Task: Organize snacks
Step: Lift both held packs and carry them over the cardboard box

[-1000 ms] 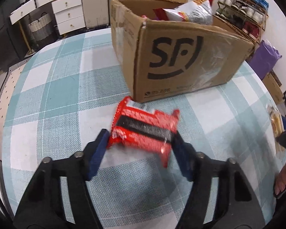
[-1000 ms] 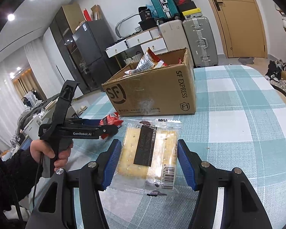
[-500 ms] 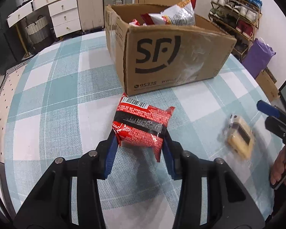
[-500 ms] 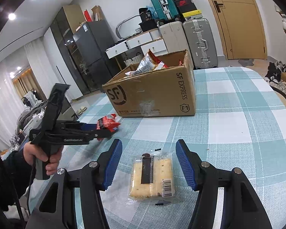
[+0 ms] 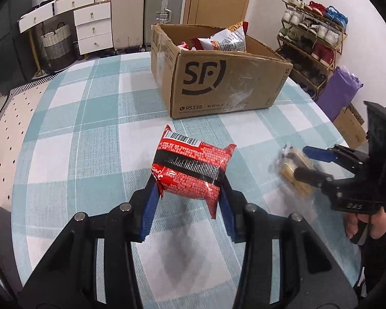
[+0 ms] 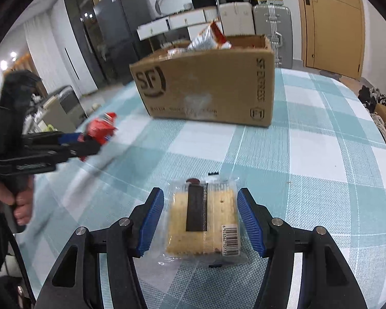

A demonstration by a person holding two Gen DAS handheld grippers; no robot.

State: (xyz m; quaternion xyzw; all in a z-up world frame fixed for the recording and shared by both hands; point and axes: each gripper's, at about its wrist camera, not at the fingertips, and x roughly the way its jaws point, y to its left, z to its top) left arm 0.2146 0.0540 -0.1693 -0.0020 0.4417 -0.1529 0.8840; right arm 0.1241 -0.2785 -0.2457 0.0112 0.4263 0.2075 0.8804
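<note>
My left gripper (image 5: 189, 200) has its jaws clamped on the red snack packet (image 5: 191, 171), held clear of the checked bench (image 5: 90, 128) with its shadow below, short of the cardboard box (image 5: 218, 77) that already holds other snack bags (image 5: 226, 40). My right gripper (image 6: 200, 221) has its jaws opening, one either side of the cracker packet (image 6: 204, 225), which lies flat on the bench with gaps between it and both pads.
</note>
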